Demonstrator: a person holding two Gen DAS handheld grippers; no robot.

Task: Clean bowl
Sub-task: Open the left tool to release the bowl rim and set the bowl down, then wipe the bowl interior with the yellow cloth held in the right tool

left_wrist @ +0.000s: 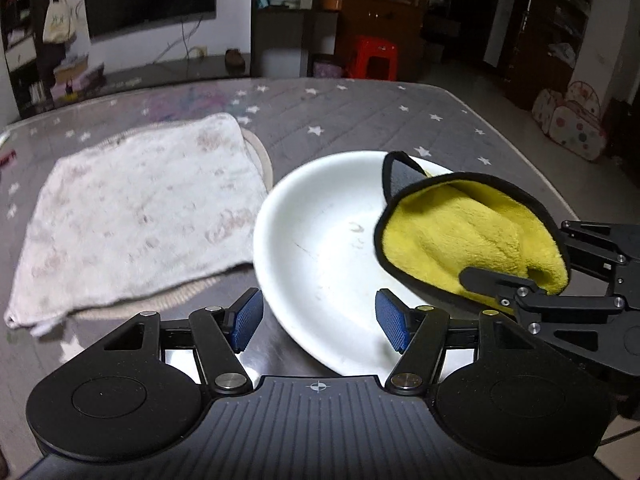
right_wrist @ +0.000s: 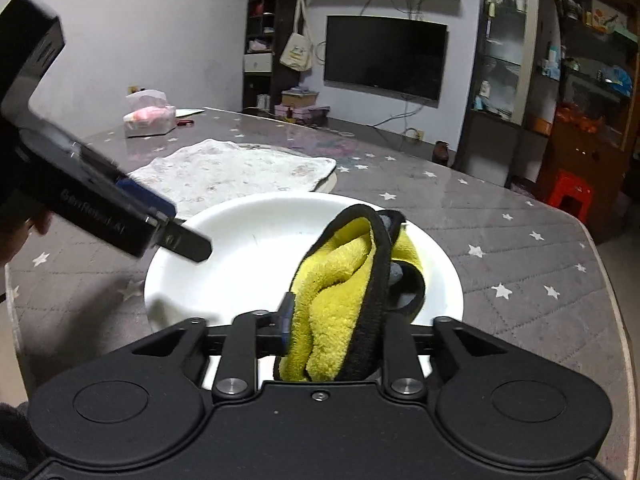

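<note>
A white shallow bowl (left_wrist: 320, 248) sits on the grey star-patterned table; it also shows in the right wrist view (right_wrist: 256, 248). My left gripper (left_wrist: 320, 316) is open, its blue pads either side of the bowl's near rim, empty. In the right wrist view the left gripper (right_wrist: 188, 246) reaches over the bowl's left rim. My right gripper (right_wrist: 336, 320) is shut on a yellow cloth with black trim (right_wrist: 340, 292) and holds it inside the bowl on its right side. The cloth (left_wrist: 468, 236) and the right gripper (left_wrist: 516, 284) show at the right of the left wrist view.
A white stained towel (left_wrist: 136, 216) lies on a round mat left of the bowl, also seen in the right wrist view (right_wrist: 236, 172). A tissue box (right_wrist: 148, 114) stands at the table's far corner. The table edge (right_wrist: 616, 280) runs on the right.
</note>
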